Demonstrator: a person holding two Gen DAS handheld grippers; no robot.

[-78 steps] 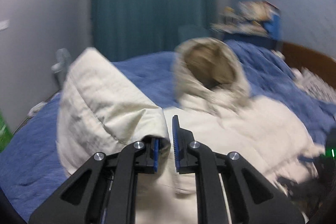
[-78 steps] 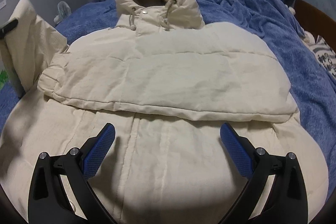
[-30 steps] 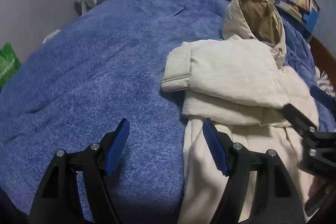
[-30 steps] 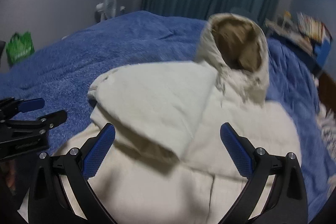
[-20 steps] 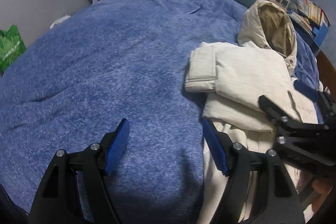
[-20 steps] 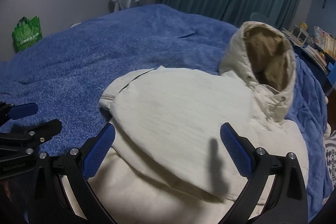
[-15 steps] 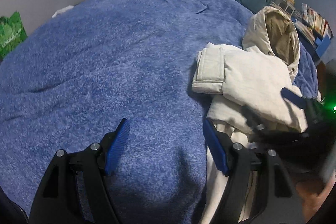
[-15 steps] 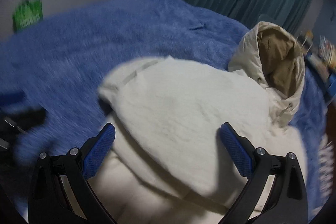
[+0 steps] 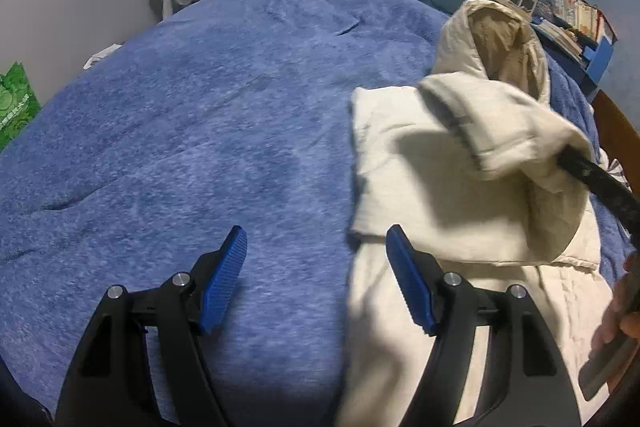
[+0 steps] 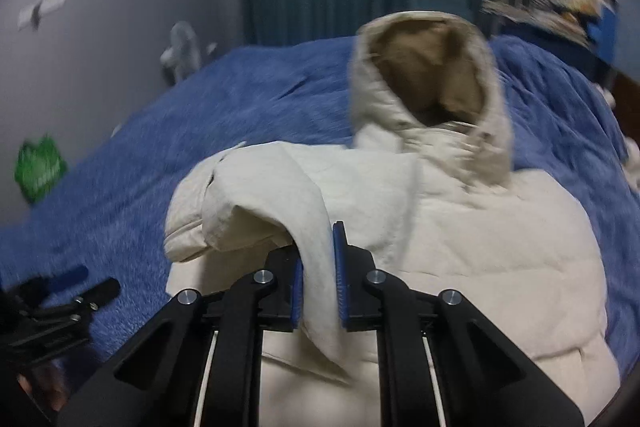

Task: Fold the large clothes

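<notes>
One cream hooded jacket (image 10: 460, 247) lies on the blue blanket (image 9: 180, 147) covering the bed, hood toward the curtain. Your right gripper (image 10: 318, 279) is closing its jaws on a fold of the jacket's sleeve (image 10: 280, 195), lifting it. Your left gripper (image 9: 316, 279) hovers spread and empty at the jacket's edge.

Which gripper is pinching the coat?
The right gripper: its jaws are closing with a fold of the cream coat between them. The left gripper hangs open with nothing in it.
</notes>
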